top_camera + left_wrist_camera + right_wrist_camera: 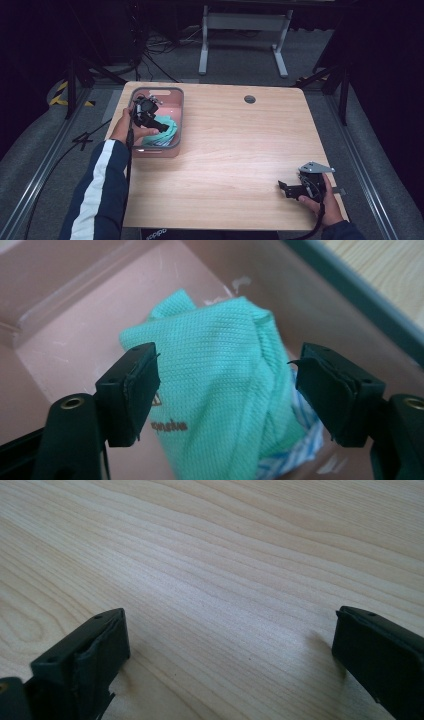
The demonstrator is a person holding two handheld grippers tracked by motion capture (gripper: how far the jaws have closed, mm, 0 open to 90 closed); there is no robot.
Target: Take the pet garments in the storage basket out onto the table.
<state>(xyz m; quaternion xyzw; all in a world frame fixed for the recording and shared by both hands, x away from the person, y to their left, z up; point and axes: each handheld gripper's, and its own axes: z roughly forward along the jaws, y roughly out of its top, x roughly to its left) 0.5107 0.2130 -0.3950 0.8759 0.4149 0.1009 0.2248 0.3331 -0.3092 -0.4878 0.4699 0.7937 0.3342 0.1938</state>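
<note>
The left tongs hang inside the pink bin at the left side of the bench, and the green cloth lies straight ahead of them, between the two jaws. In the left gripper view the jaws stand apart, one on each side of the bunched cloth, neither pad visibly pressing into it; whether the left-hand pad grazes the fabric cannot be told. The cloth is a crumpled, folded heap, its longer run going away from the tongs toward the far corner of the bin, with a rust-coloured printed mark near the close end. Under its near right edge a second piece, white with blue stripes, peeks out, so the bin holds at least two fabrics, the green one on top. The bin's grey rim passes at the upper right, with bench wood beyond it.

The right tongs sit well apart, low over the near right corner of the bench, jaws spread wide with nothing between them except bare wood grain, as the right gripper view shows. The left hand is therefore by far the nearer one to the cloth, and my judgement is that any coming grasp falls to it: the jaws would only need to close across the heap's short width
</note>
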